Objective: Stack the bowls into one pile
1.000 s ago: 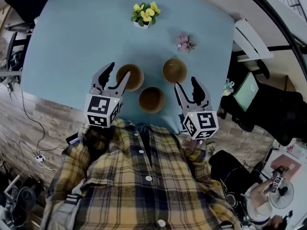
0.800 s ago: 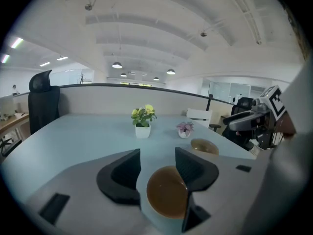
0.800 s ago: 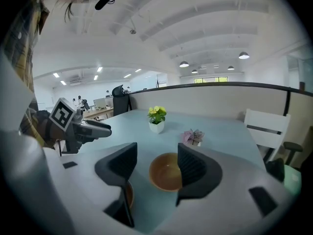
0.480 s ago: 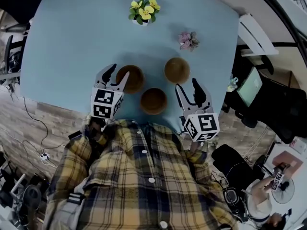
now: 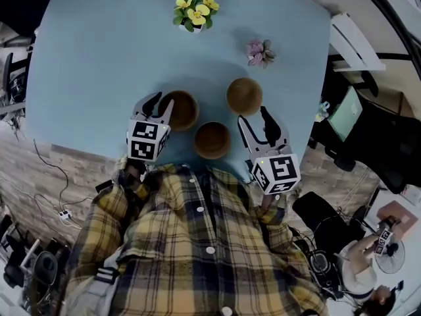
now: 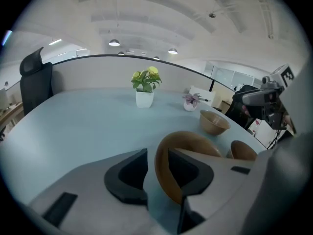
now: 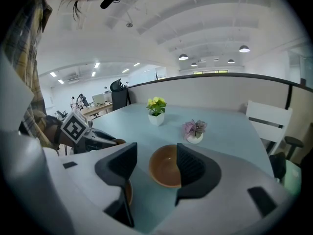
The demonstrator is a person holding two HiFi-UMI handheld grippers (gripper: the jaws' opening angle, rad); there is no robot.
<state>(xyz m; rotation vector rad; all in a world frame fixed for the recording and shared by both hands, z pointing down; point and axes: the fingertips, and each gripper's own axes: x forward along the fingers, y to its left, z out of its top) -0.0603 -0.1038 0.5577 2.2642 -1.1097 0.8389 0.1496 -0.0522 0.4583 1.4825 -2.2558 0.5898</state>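
A left bowl (image 5: 181,108), middle bowl (image 5: 212,139) and right bowl (image 5: 243,96) sit by the blue table's (image 5: 85,58) near edge. Yellow flowers (image 5: 192,12) and a pink plant (image 5: 260,52) stand farther back.

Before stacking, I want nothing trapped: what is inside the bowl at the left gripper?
Only one jaw of the left gripper, whose jaws have just been closing around the rim. The bowl shows bare brown otherwise; the part under that jaw is covered.
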